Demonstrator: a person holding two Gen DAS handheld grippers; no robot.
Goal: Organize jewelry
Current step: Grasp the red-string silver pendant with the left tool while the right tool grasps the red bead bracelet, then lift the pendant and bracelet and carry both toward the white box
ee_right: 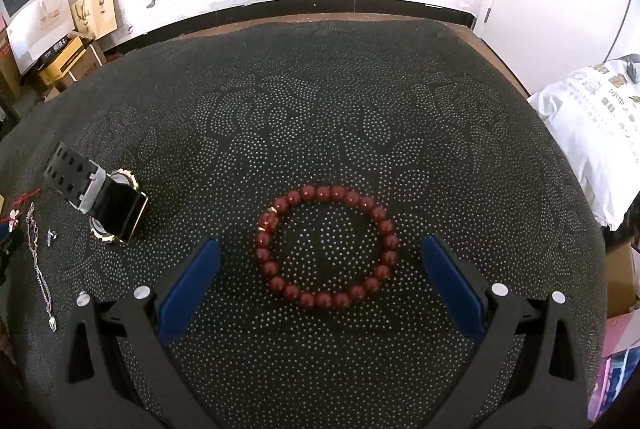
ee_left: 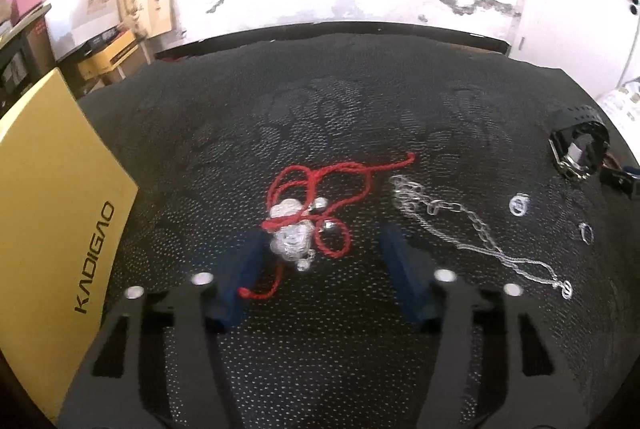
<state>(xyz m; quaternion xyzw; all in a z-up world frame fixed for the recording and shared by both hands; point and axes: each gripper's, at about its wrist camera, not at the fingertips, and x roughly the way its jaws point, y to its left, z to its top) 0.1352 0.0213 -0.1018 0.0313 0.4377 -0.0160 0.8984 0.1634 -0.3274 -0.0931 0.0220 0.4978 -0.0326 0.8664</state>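
Observation:
In the left wrist view my left gripper (ee_left: 320,253) is open, its blue fingers on either side of a red cord bracelet with a clear pendant and small bells (ee_left: 298,225) lying on the black dotted cloth (ee_left: 320,117). A silver chain (ee_left: 472,225) lies to its right, with two small silver rings (ee_left: 519,205) beyond it. In the right wrist view my right gripper (ee_right: 320,253) is open, its fingers flanking a dark red bead bracelet (ee_right: 326,247) flat on the cloth. A black watch (ee_right: 102,203) lies to the left.
A yellow KADIGAO box (ee_left: 52,213) stands at the cloth's left edge. The watch also shows at the far right of the left wrist view (ee_left: 580,149). Cardboard boxes (ee_left: 148,9) sit by the back wall. A white bag (ee_right: 592,121) lies off the table's right side.

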